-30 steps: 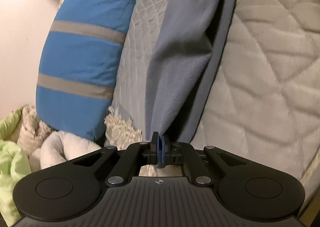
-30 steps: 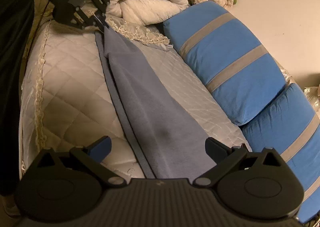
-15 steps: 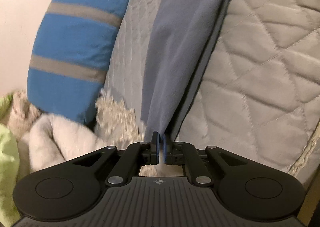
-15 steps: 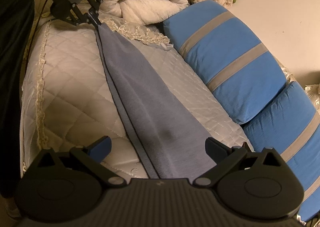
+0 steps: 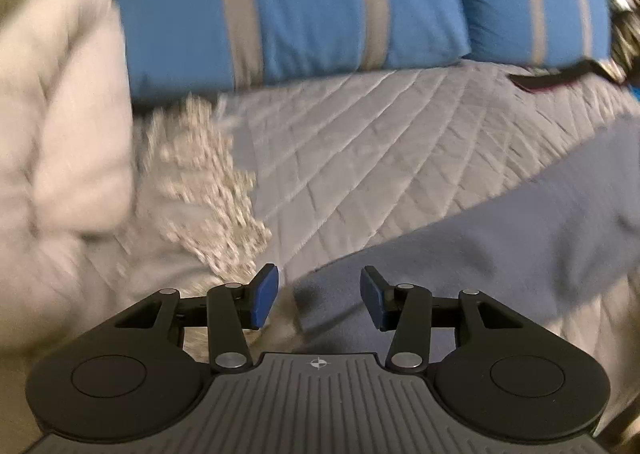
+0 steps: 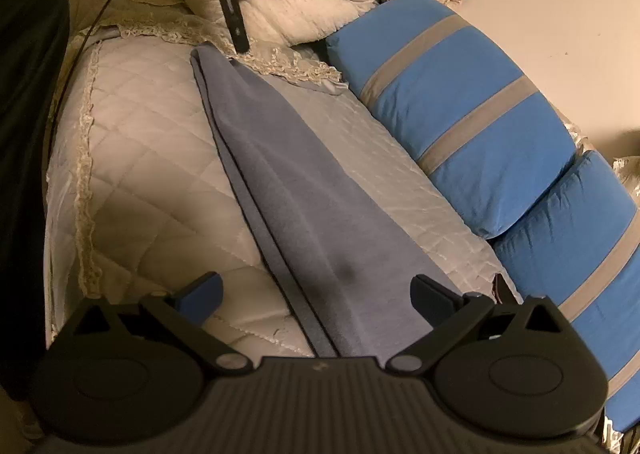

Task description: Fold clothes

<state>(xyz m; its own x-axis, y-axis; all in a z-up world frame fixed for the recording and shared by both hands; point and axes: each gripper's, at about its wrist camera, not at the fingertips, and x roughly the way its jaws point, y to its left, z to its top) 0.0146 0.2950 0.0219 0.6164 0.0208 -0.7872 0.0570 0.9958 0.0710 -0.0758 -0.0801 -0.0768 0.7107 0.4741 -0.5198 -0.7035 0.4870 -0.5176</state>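
Blue-grey garment [image 6: 304, 190] lay in long narrow strip on quilted bed [image 6: 152, 182]. Left gripper [image 5: 318, 296] part open, empty; right gripper [image 6: 316, 296] wide open, empty (over near end). Lengthwise fold apparently laid; crosswise fold needs fresh grip.

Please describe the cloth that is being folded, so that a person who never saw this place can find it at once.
Start from the quilted pale cover lying in front of the two blue cushions with grey stripes. A long, narrow grey-blue cloth lies flat along it, from the lace edging down to the right gripper. It is the only smooth, unquilted fabric there, with a darker band along one long edge.
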